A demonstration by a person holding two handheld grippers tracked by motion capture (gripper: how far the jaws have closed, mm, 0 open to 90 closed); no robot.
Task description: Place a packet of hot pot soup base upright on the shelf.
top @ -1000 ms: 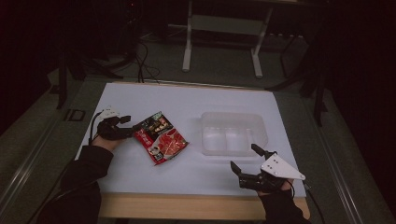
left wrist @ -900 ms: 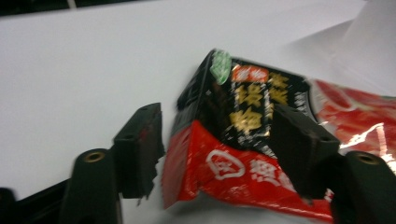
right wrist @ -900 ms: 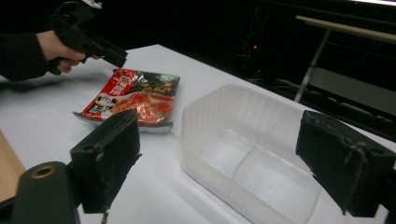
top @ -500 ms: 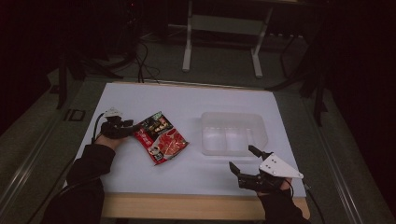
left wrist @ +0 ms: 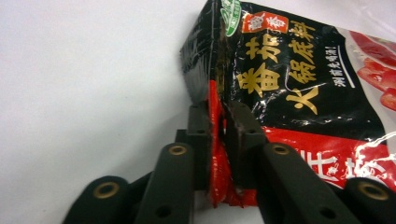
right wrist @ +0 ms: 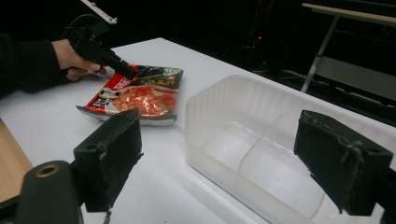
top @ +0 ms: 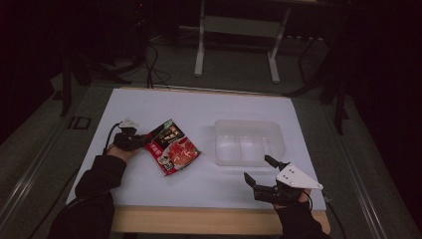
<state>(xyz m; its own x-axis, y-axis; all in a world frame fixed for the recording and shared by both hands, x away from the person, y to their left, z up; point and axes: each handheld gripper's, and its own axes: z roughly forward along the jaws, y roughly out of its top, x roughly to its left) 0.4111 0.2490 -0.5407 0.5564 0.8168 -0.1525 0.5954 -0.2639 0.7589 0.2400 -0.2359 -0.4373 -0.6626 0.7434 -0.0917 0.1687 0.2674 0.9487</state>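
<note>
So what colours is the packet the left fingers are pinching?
The packet is black with gold lettering above and red below, with a red food picture. It shows best in the left gripper view.

Red-and-black packet (top: 173, 147), translucent white tray (top: 226, 129)

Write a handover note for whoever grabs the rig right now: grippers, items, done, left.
Left gripper: shut on the edge of the red and black foil sauce packet; in the left gripper view its fingers pinch the packet's side seam.
Right gripper: open, holding nothing, near the table's front edge, just in front of the clear plastic two-compartment container.
Packet lies on the white table, left of the container and apart from it. Both compartments look bare.
Done: packet gripped.
Left, probably: lift the packet and place it in the container; the right gripper could steady the container.
</note>
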